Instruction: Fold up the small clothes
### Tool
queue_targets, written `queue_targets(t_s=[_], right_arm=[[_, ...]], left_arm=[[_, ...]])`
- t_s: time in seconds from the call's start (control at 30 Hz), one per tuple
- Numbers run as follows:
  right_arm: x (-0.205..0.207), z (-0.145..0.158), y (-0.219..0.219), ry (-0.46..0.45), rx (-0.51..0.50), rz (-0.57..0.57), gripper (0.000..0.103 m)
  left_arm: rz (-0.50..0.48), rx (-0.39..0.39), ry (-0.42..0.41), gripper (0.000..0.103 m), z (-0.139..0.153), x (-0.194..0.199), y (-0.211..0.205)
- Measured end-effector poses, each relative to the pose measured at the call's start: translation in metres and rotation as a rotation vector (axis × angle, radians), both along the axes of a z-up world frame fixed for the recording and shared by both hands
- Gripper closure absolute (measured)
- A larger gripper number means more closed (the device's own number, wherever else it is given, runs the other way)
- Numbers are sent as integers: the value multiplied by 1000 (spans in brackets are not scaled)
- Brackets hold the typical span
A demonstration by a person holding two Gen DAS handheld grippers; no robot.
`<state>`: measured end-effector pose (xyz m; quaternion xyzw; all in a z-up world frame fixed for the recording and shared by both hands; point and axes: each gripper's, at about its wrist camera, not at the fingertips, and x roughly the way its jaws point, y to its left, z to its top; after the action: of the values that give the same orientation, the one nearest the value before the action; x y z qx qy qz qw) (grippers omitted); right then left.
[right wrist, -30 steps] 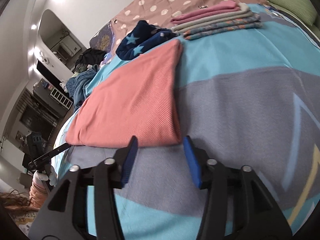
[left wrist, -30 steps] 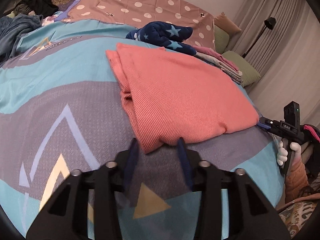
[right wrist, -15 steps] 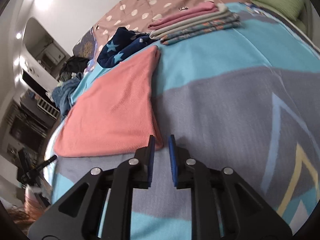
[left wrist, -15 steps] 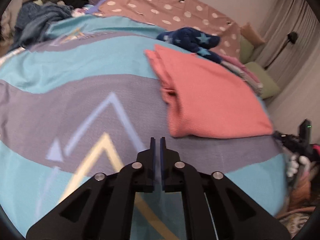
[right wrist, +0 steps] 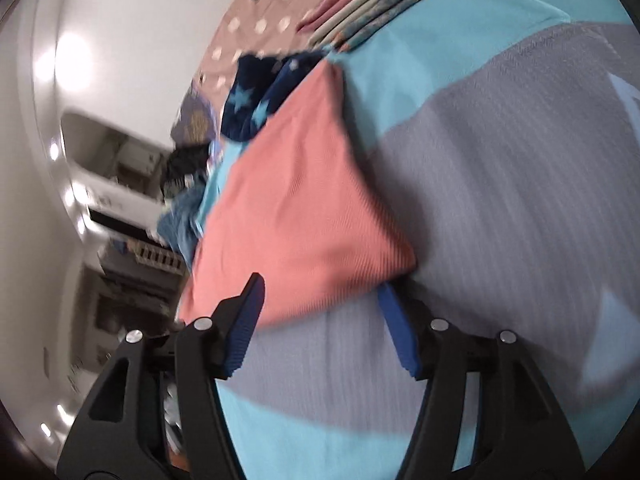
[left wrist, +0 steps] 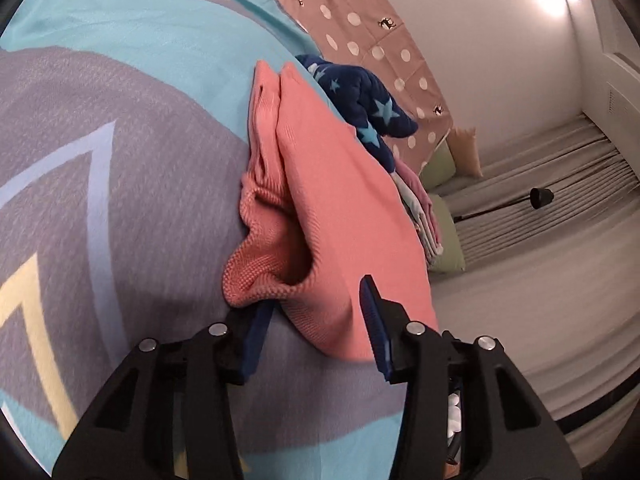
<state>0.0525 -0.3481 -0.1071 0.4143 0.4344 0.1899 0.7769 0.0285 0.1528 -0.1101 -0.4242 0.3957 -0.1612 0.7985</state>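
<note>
A folded salmon-pink knit garment point(left wrist: 340, 208) lies on the blue and grey bedspread point(left wrist: 100, 160). My left gripper point(left wrist: 316, 320) is open, its jaws straddling the garment's near corner, one finger under the cloth edge and the other point(left wrist: 374, 320) over it. The same garment shows in the right wrist view point(right wrist: 296, 208). My right gripper point(right wrist: 320, 320) is open around the other near corner, its blue pads on either side of the cloth edge.
A navy star-patterned garment point(left wrist: 360, 100) lies just beyond the pink one. A stack of folded clothes point(right wrist: 380, 8) sits further back on the bed. A dotted brown sheet point(left wrist: 360, 28) and green pillows point(left wrist: 444, 200) lie at the far end.
Both grippers shut half a second ago, then opened again. Both have moved forward and tilted so their jaws now straddle the pink garment's near corners.
</note>
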Motion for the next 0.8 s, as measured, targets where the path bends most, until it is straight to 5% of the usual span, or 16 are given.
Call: queue_targets(t_s=[0.03, 0.07, 0.1, 0.13, 0.43, 0.53, 0.6, 0.67, 0.73, 0.8], right_arm=[[3, -1, 0, 3, 11, -17, 47], [7, -2, 2, 13, 5, -41, 62], [8, -5, 1, 27, 1, -57, 93], [9, -10, 2, 50, 20, -71, 95], [-42, 54, 8, -92, -34, -13, 97], [-67, 56, 4, -27, -123, 16, 97], [-87, 38, -3, 101, -200, 33, 92], [-99, 22, -17, 179, -251, 20, 79], [-99, 24, -31, 171, -253, -29, 78], [-86, 38, -34, 100, -291, -48, 63]], left_arm=[[9, 23, 1, 81, 0, 1, -2], [16, 35, 7, 90, -1, 2, -3], [22, 12, 15, 97, -5, 2, -1], [31, -13, 15, 98, -6, 0, 2], [-31, 60, -112, 100, 53, -48, 5], [-121, 143, -73, 99, 60, -78, -4], [-142, 241, -26, 99, 56, -98, -4], [-94, 314, 9, 84, 56, -104, 6], [9, 419, 3, 74, 63, -102, 23], [49, 440, -60, 64, 75, -89, 34]])
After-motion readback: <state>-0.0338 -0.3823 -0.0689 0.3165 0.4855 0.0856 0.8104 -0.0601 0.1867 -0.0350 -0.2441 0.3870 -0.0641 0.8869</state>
